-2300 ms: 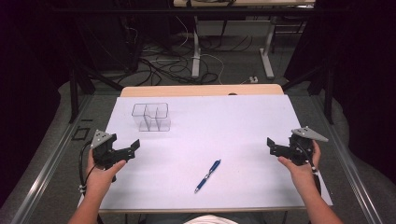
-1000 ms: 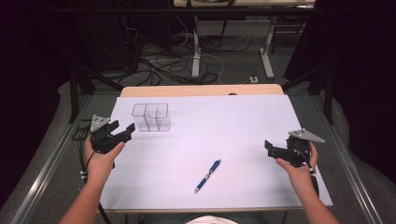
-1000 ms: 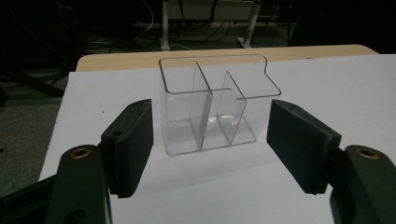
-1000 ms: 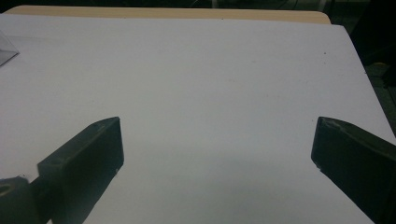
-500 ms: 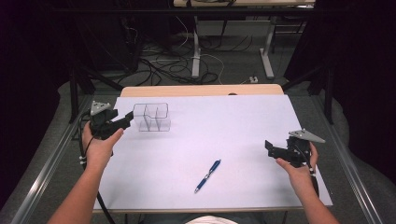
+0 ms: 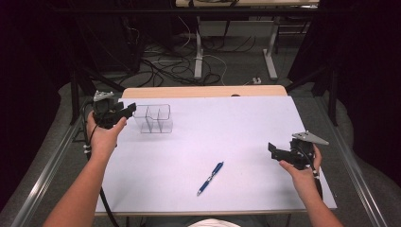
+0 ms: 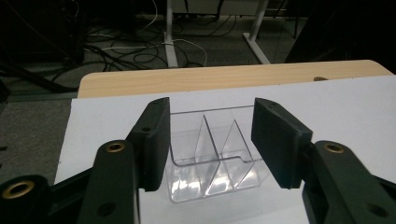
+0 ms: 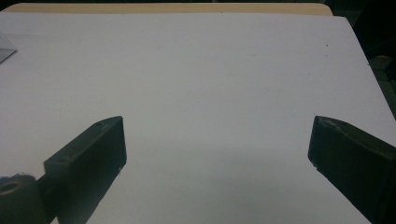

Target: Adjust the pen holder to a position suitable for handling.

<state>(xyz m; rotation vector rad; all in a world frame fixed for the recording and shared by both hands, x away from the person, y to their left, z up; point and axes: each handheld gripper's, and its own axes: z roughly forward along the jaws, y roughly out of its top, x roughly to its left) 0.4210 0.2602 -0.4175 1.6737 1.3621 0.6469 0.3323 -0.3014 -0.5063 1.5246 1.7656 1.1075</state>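
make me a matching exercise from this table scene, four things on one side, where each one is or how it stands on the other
Things:
1. clear organizer
2. blue pen
3. left gripper
4. right gripper

Places or states:
A. lies near the front middle of the white sheet
B. jaws wide open over bare sheet
C. stands at the far left of the sheet
D. jaws framing the organizer, not touching it

Pairs: 1-C, 2-A, 3-D, 4-B

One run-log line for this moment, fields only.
left gripper: open, jaws just closing, at clear organizer, not gripping | right gripper: open, over white sheet | blue pen: lying untouched
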